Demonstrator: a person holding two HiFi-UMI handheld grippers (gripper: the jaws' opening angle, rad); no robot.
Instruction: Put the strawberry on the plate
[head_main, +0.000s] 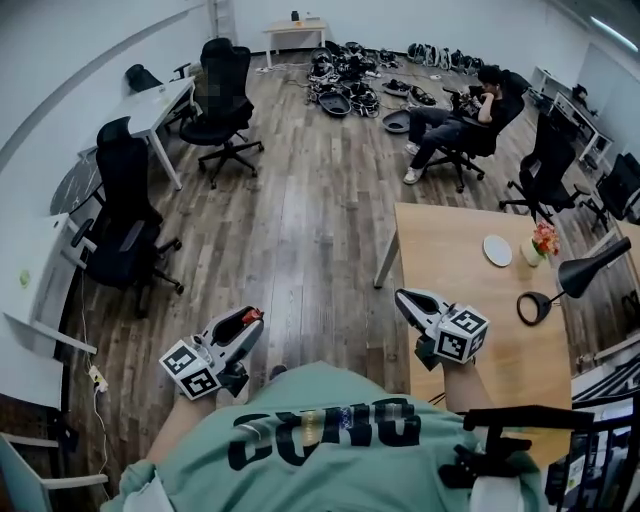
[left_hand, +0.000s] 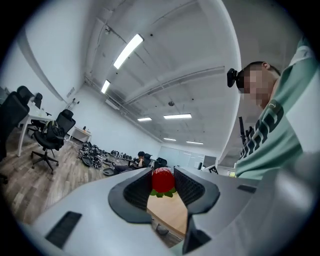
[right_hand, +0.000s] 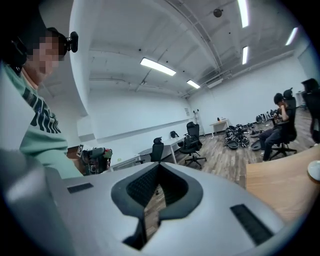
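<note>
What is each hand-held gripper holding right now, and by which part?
The left hand-held gripper pinches the strawberry by its red sides, with the leaves pointing down. The right hand-held gripper is shut with nothing in it.

Desk lamp (head_main: 588, 268), flowers (head_main: 545, 238), office chair (head_main: 122, 222)

A light wooden table (head_main: 450, 250) stands on the dark plank floor (head_main: 300, 220), near the room's right side. Toward its far right edge lies a small white plate (head_main: 497, 249). Just beside the plate stands a small vase of flowers (head_main: 541, 243). A black desk lamp (head_main: 553, 290) rests nearer, on its round base.
</note>
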